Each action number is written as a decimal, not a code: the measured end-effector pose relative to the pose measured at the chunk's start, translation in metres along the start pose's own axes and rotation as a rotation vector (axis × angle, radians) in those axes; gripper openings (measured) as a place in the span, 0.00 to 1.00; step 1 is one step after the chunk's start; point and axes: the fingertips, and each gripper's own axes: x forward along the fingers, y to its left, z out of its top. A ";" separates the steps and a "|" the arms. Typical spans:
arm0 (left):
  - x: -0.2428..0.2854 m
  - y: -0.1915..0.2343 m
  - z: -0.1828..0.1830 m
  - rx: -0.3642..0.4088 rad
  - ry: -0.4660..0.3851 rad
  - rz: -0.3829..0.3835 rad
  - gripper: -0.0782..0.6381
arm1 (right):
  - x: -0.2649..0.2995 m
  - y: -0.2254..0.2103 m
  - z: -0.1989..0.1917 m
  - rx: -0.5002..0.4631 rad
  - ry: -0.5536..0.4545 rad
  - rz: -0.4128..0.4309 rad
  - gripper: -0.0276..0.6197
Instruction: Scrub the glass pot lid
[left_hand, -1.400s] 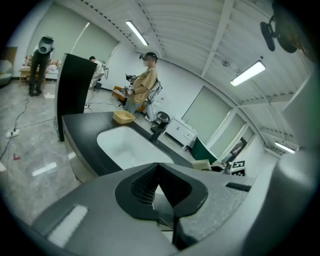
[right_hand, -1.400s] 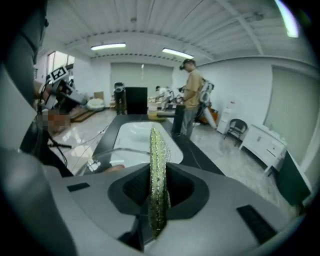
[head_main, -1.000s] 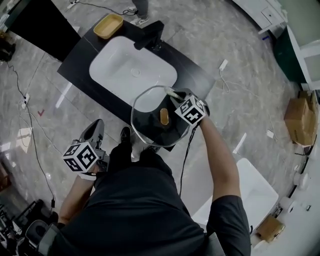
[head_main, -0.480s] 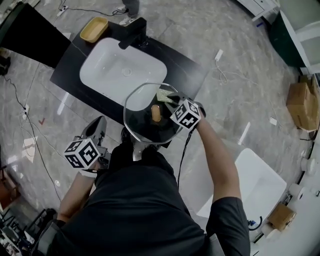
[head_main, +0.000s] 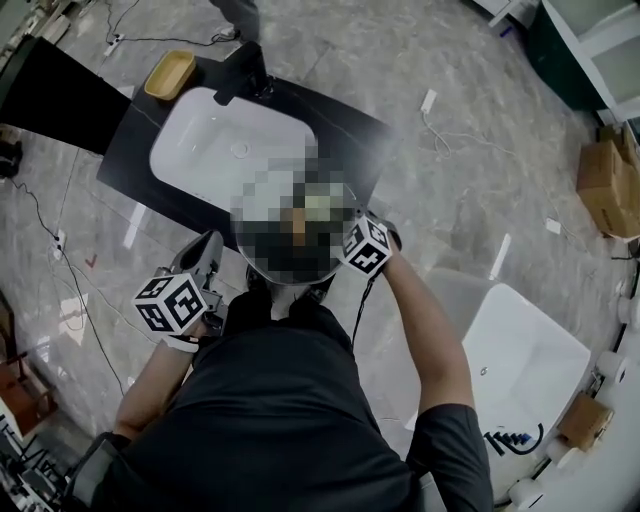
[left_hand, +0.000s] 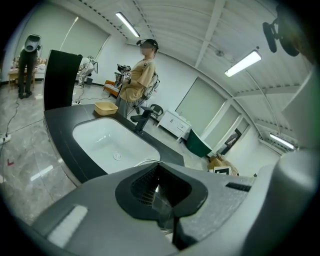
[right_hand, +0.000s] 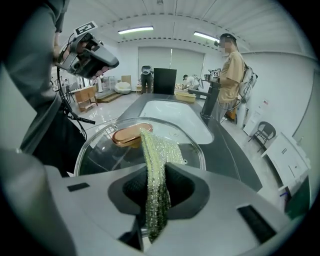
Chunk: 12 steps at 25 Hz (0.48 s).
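A round glass pot lid (right_hand: 97, 157) is lying nearly flat, dome side facing up, in the lower middle of the right gripper view. It is sitting over the near end of a dark counter (right_hand: 235, 150). Its oblong copper-coloured knob (right_hand: 131, 135) is facing upward, with its long axis running left to right across the frame.

A glittery green scrub cloth (right_hand: 157, 160) is draping over the glass. Its long axis is running from the bottom of the frame up to the knob's right end. The right gripper (right_hand: 156, 187) is pinching the cloth's near end, its jaws narrow around it.

Beyond the lid, a white sink (right_hand: 172, 117) is stretching toward the upper middle. A black faucet (right_hand: 210, 102) is standing at the sink's right, and a person (right_hand: 232, 70) is standing behind the faucet.

In the left gripper view, the left gripper (left_hand: 162, 195) is showing its jaws drawn almost together. A thin pale sliver between them is perhaps only a glint, too unclear to name.
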 end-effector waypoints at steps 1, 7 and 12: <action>0.000 -0.005 -0.001 0.006 0.001 -0.002 0.11 | -0.002 0.003 -0.003 0.007 -0.003 -0.004 0.14; -0.002 -0.028 -0.009 0.021 -0.005 0.002 0.11 | -0.011 0.018 -0.013 0.038 -0.028 -0.008 0.14; -0.010 -0.035 -0.022 0.013 -0.007 0.038 0.11 | -0.019 0.025 -0.018 0.045 -0.041 -0.013 0.14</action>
